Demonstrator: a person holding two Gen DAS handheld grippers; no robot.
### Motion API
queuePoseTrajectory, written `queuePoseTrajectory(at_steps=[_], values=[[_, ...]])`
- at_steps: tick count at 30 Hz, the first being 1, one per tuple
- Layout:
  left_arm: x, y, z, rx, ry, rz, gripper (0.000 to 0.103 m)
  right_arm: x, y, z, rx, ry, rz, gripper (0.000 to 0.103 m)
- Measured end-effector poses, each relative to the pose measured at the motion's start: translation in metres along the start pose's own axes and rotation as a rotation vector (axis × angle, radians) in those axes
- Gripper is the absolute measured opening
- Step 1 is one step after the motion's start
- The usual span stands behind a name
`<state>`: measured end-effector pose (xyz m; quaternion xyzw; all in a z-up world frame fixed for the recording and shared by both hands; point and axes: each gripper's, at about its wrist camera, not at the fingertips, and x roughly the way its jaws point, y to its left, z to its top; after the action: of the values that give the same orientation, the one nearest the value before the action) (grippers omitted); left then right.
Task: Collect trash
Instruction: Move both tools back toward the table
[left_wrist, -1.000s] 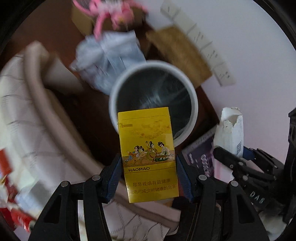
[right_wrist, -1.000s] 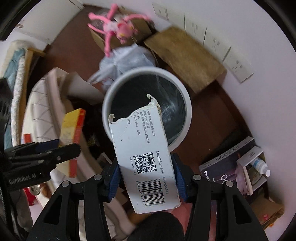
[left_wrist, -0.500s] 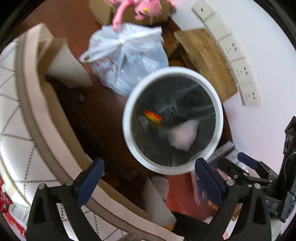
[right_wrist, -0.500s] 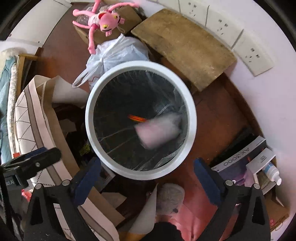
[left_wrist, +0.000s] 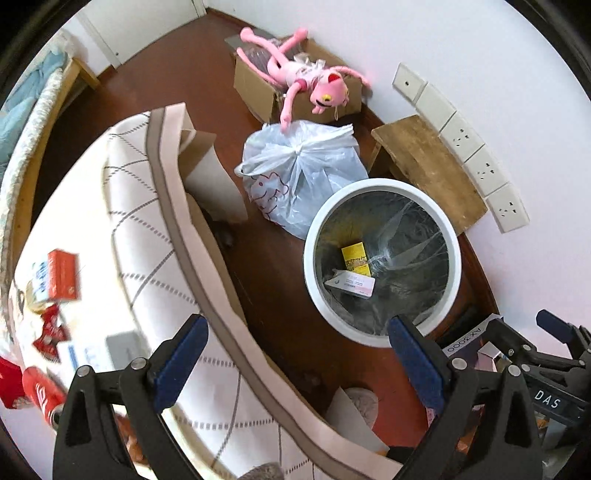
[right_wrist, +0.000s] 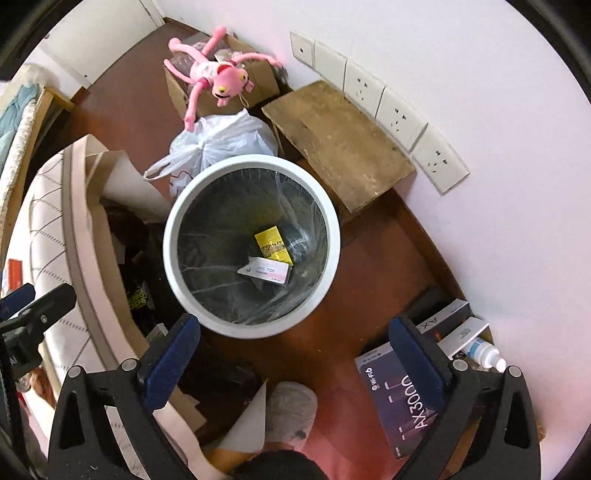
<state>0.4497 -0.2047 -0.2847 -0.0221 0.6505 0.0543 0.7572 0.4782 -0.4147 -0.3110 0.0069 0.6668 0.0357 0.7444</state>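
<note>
Both grippers empty above white bin, two boxes lying inside.

Left gripper (left_wrist: 293, 354) & right gripper (right_wrist: 295, 354): jaws spread wide, nothing btwn them. White bin (right_wrist: 173, 258) w/ clear liner stands on brown floor nr wall; yellow pack (right_wrist: 272, 245) & torn white box (right_wrist: 267, 270) lie at its bottom, touching, white box partly over the pack's lower end. Tied plastic bag (left_wrist: 301, 173) just beside bin, pink plush toy (left_wrist: 306, 79) on cardboard box behind it. Mattress (left_wrist: 110, 258) to the left carries more litter: orange-red box (left_wrist: 62, 273), red can (left_wrist: 40, 393). Left view blurred there.
</note>
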Motion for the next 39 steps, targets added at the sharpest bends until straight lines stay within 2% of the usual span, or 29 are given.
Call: queuePoseTrajectory(at_steps=[19,24,26,29,32,35,39], values=[[-0.135,0.017,-0.066,-0.045,-0.235,-0.044,0.100,-0.162,0.027,-0.072,0.003,-0.253,0.047,0.103],[-0.174,0.035,-0.086,-0.084,-0.310,-0.043,0.100,-0.208,0.043,-0.093,0.008,-0.334,0.117,0.103],[-0.189,0.046,-0.097,-0.100,-0.335,-0.020,0.100,-0.221,0.053,-0.101,-0.007,-0.347,0.146,0.103],[-0.202,0.072,-0.116,-0.142,-0.335,0.017,0.100,-0.231,0.077,-0.113,-0.040,-0.337,0.193,0.103],[-0.206,0.107,-0.140,-0.204,-0.336,0.051,0.100,-0.223,0.118,-0.129,-0.120,-0.282,0.235,0.103],[-0.196,0.150,-0.168,-0.273,-0.316,0.146,0.100,-0.196,0.165,-0.143,-0.215,-0.213,0.248,0.103],[-0.155,0.214,-0.212,-0.397,-0.220,0.249,0.100,-0.141,0.228,-0.153,-0.323,-0.103,0.239,0.103]])
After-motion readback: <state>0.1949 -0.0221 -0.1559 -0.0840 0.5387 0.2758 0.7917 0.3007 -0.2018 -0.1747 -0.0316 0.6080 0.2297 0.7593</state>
